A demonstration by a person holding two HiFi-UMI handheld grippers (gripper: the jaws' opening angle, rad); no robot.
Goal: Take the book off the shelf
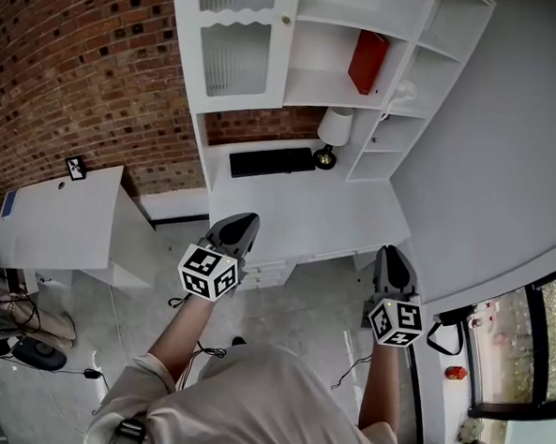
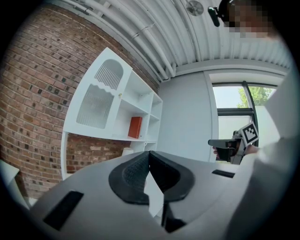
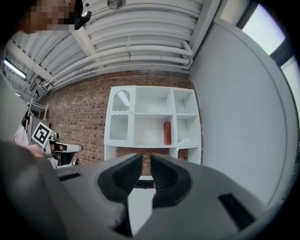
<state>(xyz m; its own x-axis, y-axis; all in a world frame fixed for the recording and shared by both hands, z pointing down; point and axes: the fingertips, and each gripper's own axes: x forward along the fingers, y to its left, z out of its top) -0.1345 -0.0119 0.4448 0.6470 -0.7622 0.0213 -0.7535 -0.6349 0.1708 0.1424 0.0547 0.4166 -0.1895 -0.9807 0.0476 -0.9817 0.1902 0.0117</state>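
Left of the white shelf unit (image 1: 207,34), a brick wall (image 1: 82,54) runs behind a small white table (image 1: 57,217). In front of the shelf unit and well short of it, the left gripper (image 1: 243,222) is held level with its jaws pressed together at the tips and nothing between them. The shelf unit has a ribbed glass door (image 1: 234,56) on its left side. The red book (image 1: 368,61) stands upright in the open compartment right of that door, at the compartment's right end, well apart from both grippers. Below the shelf unit's compartments, a black keyboard (image 1: 271,161) and a white-shaded lamp (image 1: 333,131) sit on its desk surface (image 1: 307,213). Further right, also in front of the shelf unit, the right gripper (image 1: 394,255) points level at it, jaws a narrow gap apart and empty. A plain grey wall (image 1: 490,135) adjoins the shelf unit's right side.
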